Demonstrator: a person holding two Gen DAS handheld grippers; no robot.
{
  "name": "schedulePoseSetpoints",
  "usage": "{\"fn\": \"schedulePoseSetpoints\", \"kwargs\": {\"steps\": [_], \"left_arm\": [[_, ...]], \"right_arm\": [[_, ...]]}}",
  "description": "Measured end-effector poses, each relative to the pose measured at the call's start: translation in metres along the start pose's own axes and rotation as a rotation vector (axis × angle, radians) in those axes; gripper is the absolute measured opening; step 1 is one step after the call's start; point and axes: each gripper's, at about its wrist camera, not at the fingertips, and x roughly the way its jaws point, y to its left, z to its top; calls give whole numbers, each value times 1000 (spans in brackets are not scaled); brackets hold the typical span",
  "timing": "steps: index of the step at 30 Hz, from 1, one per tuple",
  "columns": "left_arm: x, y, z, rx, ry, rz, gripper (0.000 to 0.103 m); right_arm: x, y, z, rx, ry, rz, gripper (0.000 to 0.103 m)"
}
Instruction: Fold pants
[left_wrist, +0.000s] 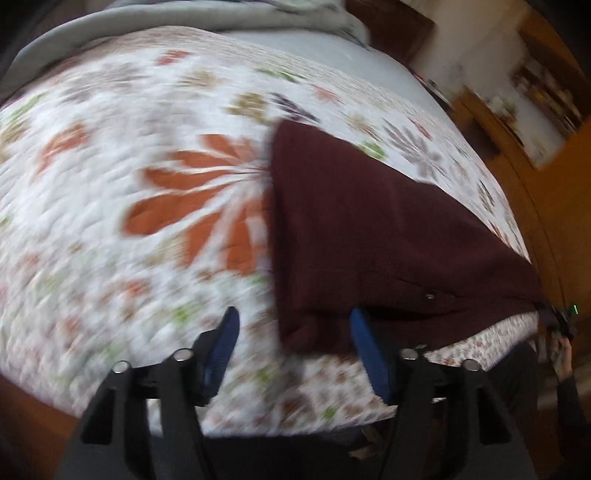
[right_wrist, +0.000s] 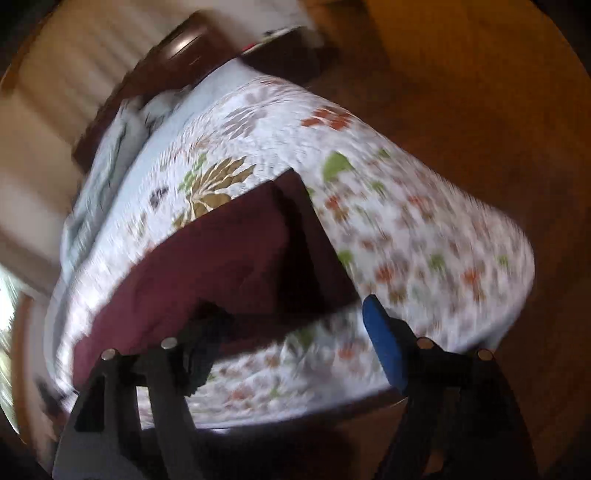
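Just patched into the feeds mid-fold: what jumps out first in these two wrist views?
The dark maroon pants stand out, lying folded on the floral quilt near the bed's front edge. Both grippers are open with nothing between the blue pads: the left gripper hangs over the pants' near corner, the right gripper over their near edge. Both views are motion-blurred; a grey blanket is bunched at the far end of the bed.

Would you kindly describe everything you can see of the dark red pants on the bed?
The pants are dark maroon, of a soft, matte cloth, and lie folded into a flat, layered bundle on the flowered quilt near the bed's edge. A small button or rivet shows by one seam. One corner lies between the open left tongs, whose pads do not press it. The right tongs are open too, holding nothing.
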Motion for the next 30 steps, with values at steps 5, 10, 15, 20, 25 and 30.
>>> {"fn": "schedulePoseSetpoints", "kwargs": {"steps": [5, 10, 15, 20, 25, 30], "left_arm": [[-51, 12, -20, -143, -137, -5, 73], [-49, -25, -19, -265, -155, -252, 83], [-3, -39, -13, -430, -38, -285, 83], [25, -35, -6, -539, -7, -260, 84], [32, -37, 10, -557, -7, -209, 84], [41, -40, 19, -568, -10, -141, 58]], "right_arm": [[-20, -12, -23, 291, -58, 230, 77], [1, 4, -15, 385, -46, 342, 79], [19, 1, 0, 463, -56, 347, 80], [26, 7, 12, 436, -47, 325, 81], [34, 11, 19, 425, -36, 317, 82], [42, 14, 22, 420, -28, 307, 82]]}}
